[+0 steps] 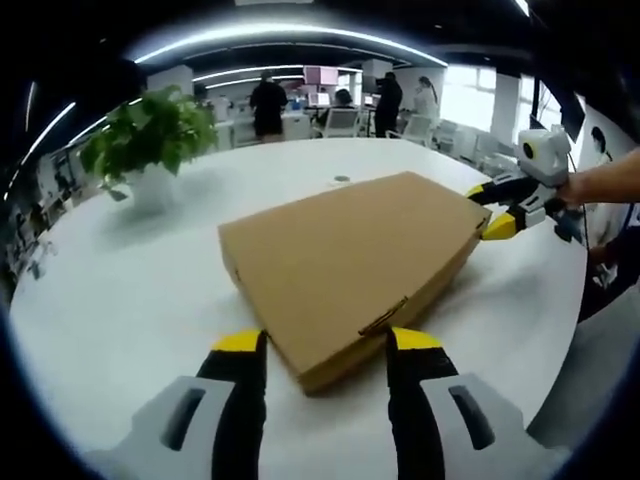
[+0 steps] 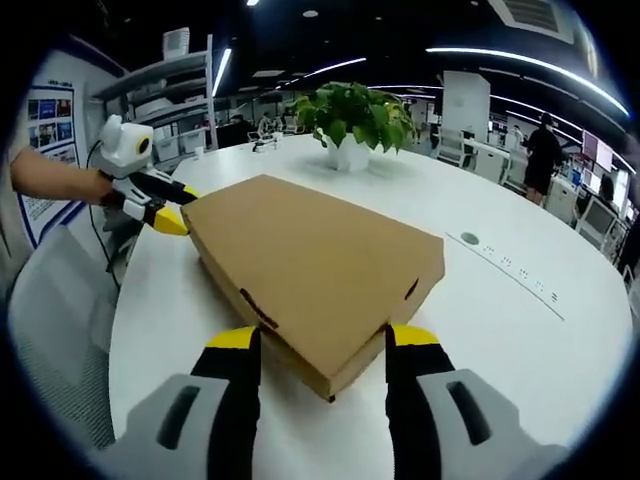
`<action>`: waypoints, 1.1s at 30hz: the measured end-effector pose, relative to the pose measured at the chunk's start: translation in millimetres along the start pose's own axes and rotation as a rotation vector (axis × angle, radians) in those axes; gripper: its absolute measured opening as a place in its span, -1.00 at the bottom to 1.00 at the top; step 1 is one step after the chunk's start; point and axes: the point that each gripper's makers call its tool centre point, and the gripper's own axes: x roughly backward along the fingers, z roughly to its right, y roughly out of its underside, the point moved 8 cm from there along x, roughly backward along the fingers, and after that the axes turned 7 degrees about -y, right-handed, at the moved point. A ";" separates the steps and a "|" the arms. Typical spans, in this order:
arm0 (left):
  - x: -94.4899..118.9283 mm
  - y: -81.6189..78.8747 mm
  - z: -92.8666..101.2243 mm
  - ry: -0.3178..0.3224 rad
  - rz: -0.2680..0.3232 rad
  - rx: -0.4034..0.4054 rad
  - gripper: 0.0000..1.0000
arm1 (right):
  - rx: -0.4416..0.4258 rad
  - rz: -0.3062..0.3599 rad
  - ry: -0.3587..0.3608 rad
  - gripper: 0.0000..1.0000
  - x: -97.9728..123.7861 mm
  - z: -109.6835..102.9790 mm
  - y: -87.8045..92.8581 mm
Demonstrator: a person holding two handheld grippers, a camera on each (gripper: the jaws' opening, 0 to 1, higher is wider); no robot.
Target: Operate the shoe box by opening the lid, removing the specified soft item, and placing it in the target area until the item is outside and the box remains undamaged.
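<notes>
A closed brown cardboard shoe box [image 1: 350, 265] lies flat on the white round table [image 1: 120, 290], lid down. My left gripper [image 1: 327, 340] is open, its yellow-tipped jaws either side of the box's near corner. At the box's far right corner my right gripper [image 1: 488, 208] comes in, held by a hand. In the right gripper view the same box [image 2: 320, 260] points a corner at my open right gripper [image 2: 323, 338], whose jaws flank that corner. There the left gripper [image 2: 178, 208] meets the box's far left corner. The box's contents are hidden.
A potted green plant [image 1: 150, 135] [image 2: 352, 115] stands on the table beyond the box. A small round port [image 2: 470, 238] sits in the tabletop. A grey chair [image 2: 50, 330] is beside the table edge. Several people [image 1: 268, 105] stand among desks far behind.
</notes>
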 end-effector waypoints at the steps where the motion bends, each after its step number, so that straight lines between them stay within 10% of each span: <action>1: 0.6 0.1 -0.4 0.005 -0.002 -0.004 -0.06 | -0.002 -0.001 0.003 -0.09 0.1 -1.2 0.1; 33: 28.2 11.1 -22.0 0.142 -0.086 -0.163 -0.13 | -0.059 -0.013 0.094 -0.15 9.7 -73.1 11.7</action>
